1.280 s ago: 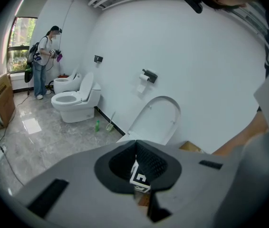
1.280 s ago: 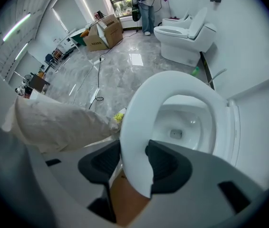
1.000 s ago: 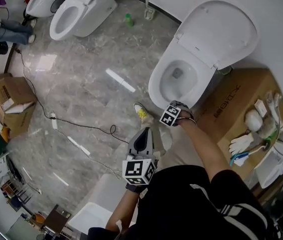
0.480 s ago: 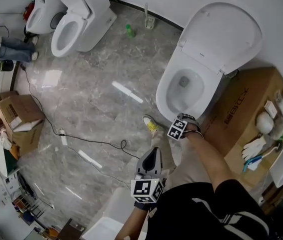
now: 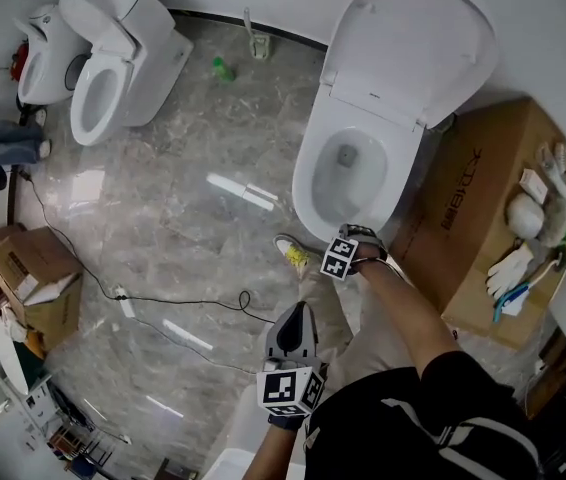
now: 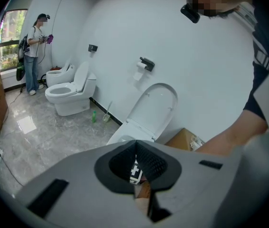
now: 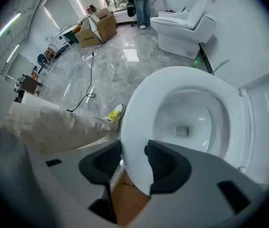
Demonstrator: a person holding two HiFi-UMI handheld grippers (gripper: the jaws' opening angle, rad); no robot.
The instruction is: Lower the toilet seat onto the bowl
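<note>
The white toilet stands with its lid [image 5: 413, 38] raised against the wall. Its seat [image 5: 308, 183] lies low over the bowl [image 5: 348, 158]. My right gripper [image 5: 348, 233] points down at the seat's front edge. In the right gripper view the seat's rim [image 7: 139, 127] runs between the two pads, and my right gripper [image 7: 133, 163] is shut on it. My left gripper [image 5: 296, 316] hangs lower in the head view, near my legs, away from the toilet. Its jaws [image 6: 135, 148] meet at the tip and hold nothing.
A cardboard box [image 5: 483, 218] with gloves and brushes [image 5: 518, 268] stands against the toilet's right side. My yellow shoe [image 5: 293, 253] is by the bowl's front. A cable [image 5: 163, 303] crosses the floor. Another toilet [image 5: 113, 68] stands far left, a green bottle [image 5: 223, 66] by the wall.
My right gripper has sunk a little with the seat's front edge in it. The head view has swung, so the toilet sits more centrally. The left gripper has barely moved.
</note>
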